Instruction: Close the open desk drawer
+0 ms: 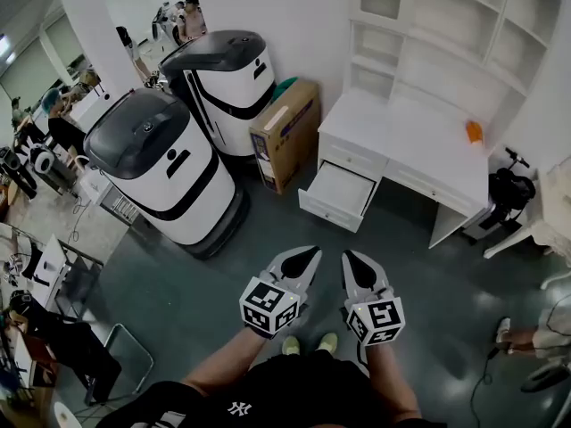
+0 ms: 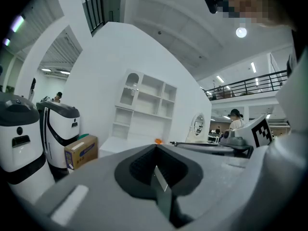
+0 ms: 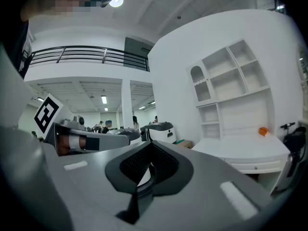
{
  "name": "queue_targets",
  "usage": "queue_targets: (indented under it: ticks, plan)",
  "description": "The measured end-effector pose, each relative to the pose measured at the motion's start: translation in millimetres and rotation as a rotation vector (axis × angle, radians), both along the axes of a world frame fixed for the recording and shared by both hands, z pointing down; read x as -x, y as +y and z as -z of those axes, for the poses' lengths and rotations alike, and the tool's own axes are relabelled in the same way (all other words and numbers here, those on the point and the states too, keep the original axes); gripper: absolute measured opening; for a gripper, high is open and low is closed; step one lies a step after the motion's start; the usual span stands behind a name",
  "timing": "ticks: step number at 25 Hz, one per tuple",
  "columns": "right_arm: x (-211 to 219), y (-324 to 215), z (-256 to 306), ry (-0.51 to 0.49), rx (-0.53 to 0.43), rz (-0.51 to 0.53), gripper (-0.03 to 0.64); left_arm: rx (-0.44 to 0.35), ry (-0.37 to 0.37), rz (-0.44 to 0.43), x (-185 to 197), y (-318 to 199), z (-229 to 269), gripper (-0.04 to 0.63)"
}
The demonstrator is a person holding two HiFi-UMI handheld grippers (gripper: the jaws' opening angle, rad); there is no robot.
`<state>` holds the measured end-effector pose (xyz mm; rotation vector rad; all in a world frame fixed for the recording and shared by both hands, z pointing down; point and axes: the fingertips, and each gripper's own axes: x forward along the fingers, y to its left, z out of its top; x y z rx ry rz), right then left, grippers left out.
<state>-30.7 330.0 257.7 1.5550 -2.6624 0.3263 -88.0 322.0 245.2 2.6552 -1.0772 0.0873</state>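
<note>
The white desk (image 1: 401, 123) with its shelf hutch stands at the upper right of the head view. Its left drawer (image 1: 339, 190) is pulled out over the dark floor and looks bare inside. My left gripper (image 1: 308, 253) and right gripper (image 1: 351, 258) hang side by side well short of the drawer, both pointing toward it, both shut with nothing between the jaws. In the left gripper view the shut left gripper (image 2: 156, 150) faces the desk (image 2: 120, 143). The right gripper (image 3: 150, 148) sees the desk (image 3: 240, 146) to its right. Neither gripper view shows the open drawer.
Left of the desk stands a cardboard box (image 1: 285, 132), and beyond it two large white-and-black machines (image 1: 161, 163) (image 1: 227, 78). A small orange object (image 1: 474, 132) lies on the desktop. A black device (image 1: 510, 188) sits at the desk's right end. People work at the far left.
</note>
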Motion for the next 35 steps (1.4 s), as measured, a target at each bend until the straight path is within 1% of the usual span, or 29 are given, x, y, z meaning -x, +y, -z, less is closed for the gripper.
queue_targets:
  ticks: [5,10,16,28,35]
  plan:
    - [-7.1,3.5,3.5,-0.04,-0.001,0.012,0.023,-0.002,0.003,0.012,-5.6,2.1,-0.6,0.0]
    - [-16.8,7.6,0.7,-0.075,0.007,0.0,0.023,0.003,0.003,0.024,-9.8,5.6,-4.3,0.0]
    - [-29.7,7.6,-0.3,-0.082,0.003,0.005,0.023,-0.007,-0.005,0.047,-19.0,4.1,-2.7,0.0]
    - [-73.9,-2.7,-7.6,-0.108,-0.011,0.013,0.023,-0.022,-0.021,0.073,-59.8,-3.9,-4.6,0.0]
    - [-77.9,-18.5,-11.6,-0.115,-0.006,0.029,0.023,-0.021,-0.037,0.078,-70.2,-21.4,-8.9,0.0]
